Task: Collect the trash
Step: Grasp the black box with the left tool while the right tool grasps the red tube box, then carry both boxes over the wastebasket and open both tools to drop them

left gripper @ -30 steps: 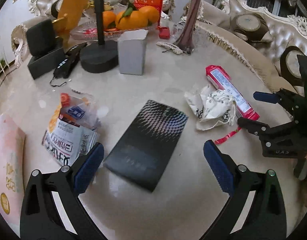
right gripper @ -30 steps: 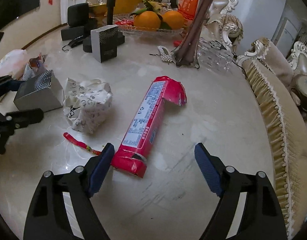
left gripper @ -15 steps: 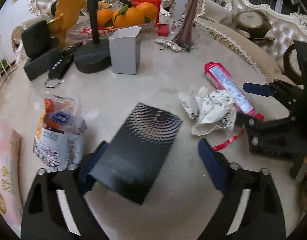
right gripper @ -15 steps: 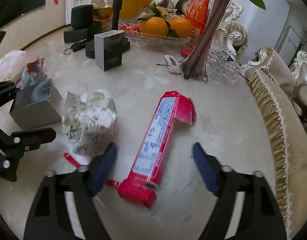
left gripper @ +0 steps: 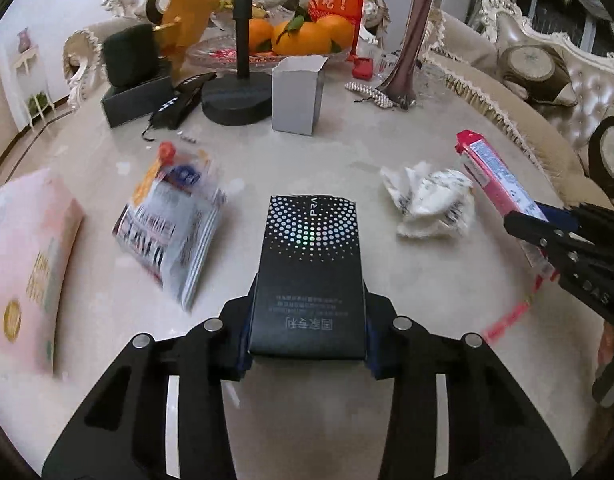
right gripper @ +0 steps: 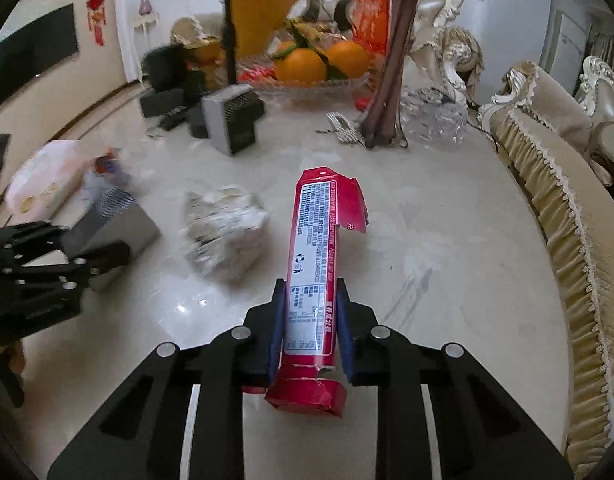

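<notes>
My left gripper (left gripper: 307, 332) is shut on a black dotted box (left gripper: 311, 264), holding its near end above the marble table (left gripper: 347, 420). My right gripper (right gripper: 310, 320) is shut on a long red wrapper (right gripper: 317, 256) with a white label, lifted off the table. The red wrapper also shows in the left wrist view (left gripper: 495, 172), and the black box in the right wrist view (right gripper: 115, 228). A crumpled printed paper (left gripper: 431, 196) lies between the two grippers; it also shows in the right wrist view (right gripper: 225, 236). A snack bag (left gripper: 171, 220) lies left of the black box.
A pink tissue pack (left gripper: 27, 264) lies at the far left. A grey open box (left gripper: 297, 96), a black lamp base (left gripper: 237, 98), a phone (left gripper: 179, 100), a fruit tray with oranges (left gripper: 307, 40) and a purple vase (left gripper: 411, 40) stand at the back. A sofa (right gripper: 567, 208) borders the right.
Both grippers moved forward and closed: the left onto the black box, the right onto the red wrapper. Both items now stand lifted and aligned with the fingers.
</notes>
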Tool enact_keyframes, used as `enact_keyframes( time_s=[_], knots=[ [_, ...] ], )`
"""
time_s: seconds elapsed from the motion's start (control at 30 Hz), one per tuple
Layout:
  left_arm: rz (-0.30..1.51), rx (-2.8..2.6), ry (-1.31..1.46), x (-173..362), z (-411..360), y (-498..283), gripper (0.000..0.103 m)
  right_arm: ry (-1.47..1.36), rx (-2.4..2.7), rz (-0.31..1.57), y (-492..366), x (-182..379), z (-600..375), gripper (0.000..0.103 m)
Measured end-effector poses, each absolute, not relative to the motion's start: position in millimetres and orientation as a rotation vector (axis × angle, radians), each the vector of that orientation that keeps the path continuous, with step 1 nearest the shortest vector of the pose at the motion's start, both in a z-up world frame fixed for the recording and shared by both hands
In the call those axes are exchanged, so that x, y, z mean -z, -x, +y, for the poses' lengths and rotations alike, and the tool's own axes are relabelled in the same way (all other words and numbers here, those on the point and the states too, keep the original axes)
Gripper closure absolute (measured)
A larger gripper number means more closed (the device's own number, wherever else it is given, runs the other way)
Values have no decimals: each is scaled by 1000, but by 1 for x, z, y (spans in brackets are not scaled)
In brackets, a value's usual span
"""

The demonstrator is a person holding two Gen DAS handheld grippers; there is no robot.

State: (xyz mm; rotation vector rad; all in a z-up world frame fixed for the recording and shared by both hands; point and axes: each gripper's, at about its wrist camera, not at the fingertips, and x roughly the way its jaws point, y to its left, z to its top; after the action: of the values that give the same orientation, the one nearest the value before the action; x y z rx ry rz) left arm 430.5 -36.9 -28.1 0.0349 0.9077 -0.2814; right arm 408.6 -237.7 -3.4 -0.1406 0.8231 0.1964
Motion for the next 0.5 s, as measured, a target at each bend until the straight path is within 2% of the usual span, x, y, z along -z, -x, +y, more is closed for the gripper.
enact_keyframes(
  time_s=[0.2,0.37,0.5],
  knots=[
    [824,314,25,-8,-22,-357,62,105,-303,744,-329,-24,-239,81],
    [745,364,-28,-34,-7,-232,62,72,-497,695,-217,-42,-237,81],
    [783,401,-35,-24,11,-120,62,68,-643,747,-114,-30,-234,81]
  ],
)
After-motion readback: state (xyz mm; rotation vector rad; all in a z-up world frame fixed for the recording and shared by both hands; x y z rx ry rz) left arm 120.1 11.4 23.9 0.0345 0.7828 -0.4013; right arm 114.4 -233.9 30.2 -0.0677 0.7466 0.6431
